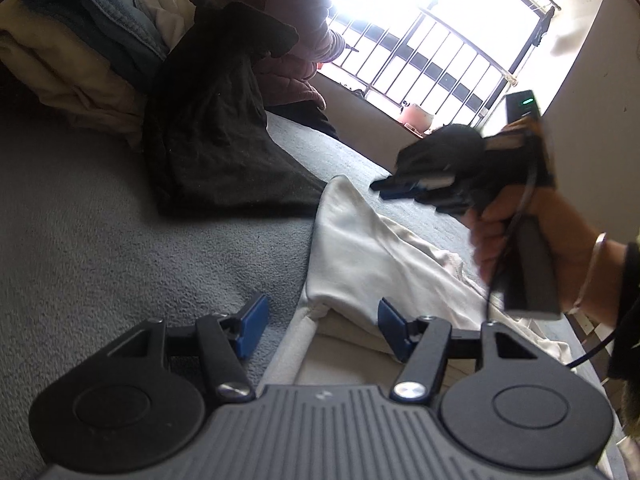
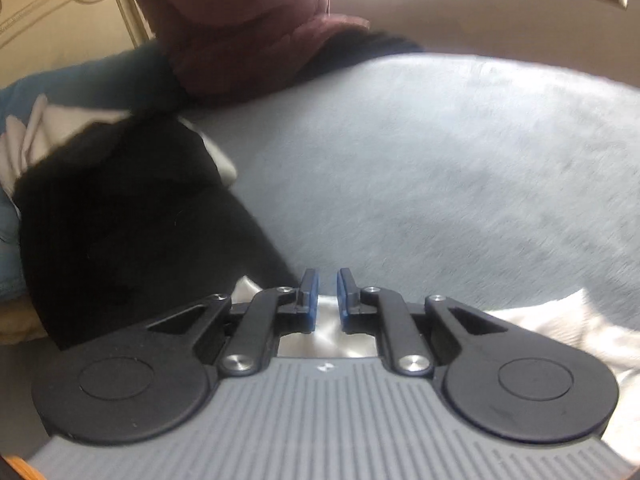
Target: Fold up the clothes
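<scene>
Cream garment: the pale cream cotton garment (image 1: 360, 248) lies rumpled on the grey fleecy bed cover (image 1: 100, 240), part doubled over, a thick seamed edge nearest the left tool.
Left gripper (image 1: 320, 330): its 2 blue pads spread wide, straddling that edge, holding nothing.
Right gripper (image 2: 327, 300): pads nearly together, a narrow gap, nothing pinched; it hangs over the garment's far corner.
Black cloth (image 1: 208, 128): heaped just beside.
Doing it well: I'd pinch only 1 layer at each corner, then pull taut before laying it over.
</scene>
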Tool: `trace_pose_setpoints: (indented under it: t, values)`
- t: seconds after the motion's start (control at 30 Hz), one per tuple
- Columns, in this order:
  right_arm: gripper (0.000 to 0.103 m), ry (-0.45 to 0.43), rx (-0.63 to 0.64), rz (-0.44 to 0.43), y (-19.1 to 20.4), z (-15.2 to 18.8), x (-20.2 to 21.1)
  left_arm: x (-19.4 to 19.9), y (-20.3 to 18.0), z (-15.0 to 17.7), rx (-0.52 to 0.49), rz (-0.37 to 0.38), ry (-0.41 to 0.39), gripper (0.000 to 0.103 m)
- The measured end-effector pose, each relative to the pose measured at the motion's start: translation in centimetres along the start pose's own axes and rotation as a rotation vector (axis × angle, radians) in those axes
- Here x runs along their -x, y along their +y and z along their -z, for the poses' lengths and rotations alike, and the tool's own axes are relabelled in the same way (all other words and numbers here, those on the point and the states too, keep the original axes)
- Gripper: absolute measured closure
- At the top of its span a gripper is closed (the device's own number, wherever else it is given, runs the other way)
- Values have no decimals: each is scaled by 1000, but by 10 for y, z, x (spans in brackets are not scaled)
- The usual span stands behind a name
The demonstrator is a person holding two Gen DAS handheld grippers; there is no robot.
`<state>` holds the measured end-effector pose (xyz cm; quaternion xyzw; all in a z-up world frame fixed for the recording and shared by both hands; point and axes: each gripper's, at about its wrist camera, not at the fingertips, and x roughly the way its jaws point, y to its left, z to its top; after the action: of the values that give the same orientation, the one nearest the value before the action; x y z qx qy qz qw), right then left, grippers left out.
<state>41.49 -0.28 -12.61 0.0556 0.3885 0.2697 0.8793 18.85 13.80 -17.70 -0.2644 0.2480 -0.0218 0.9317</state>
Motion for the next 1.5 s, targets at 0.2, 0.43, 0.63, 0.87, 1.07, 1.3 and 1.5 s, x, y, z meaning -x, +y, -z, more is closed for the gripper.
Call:
trace_pose_setpoints:
  t: [0.2,0.43,0.63,0.87,1.07,1.3,1.5]
  values:
    - [94,122,-3,-68,14,0,-14,0,0,0,5,4,-5,41]
    - [92,8,-211,122,-17,-7,-14,0,2,-1,23,18,-7,41]
    - [91,-112,-341,176,-73,5,92,0,4,-1,36,26,-5,41]
    - [85,-130,-409,57,-151,102,243,0,2,-2,31,16,2,41]
    - [85,-25,-401,210,-191,171,257,-2,0,-8,28,1,31,40]
    - [83,-225,-674,248,-244,222,305,12,-6,-29,71,-49,58,40]
    - [83,-225,-547,189,-224,196,278,9,-60,-43,-131,-64,27,40]
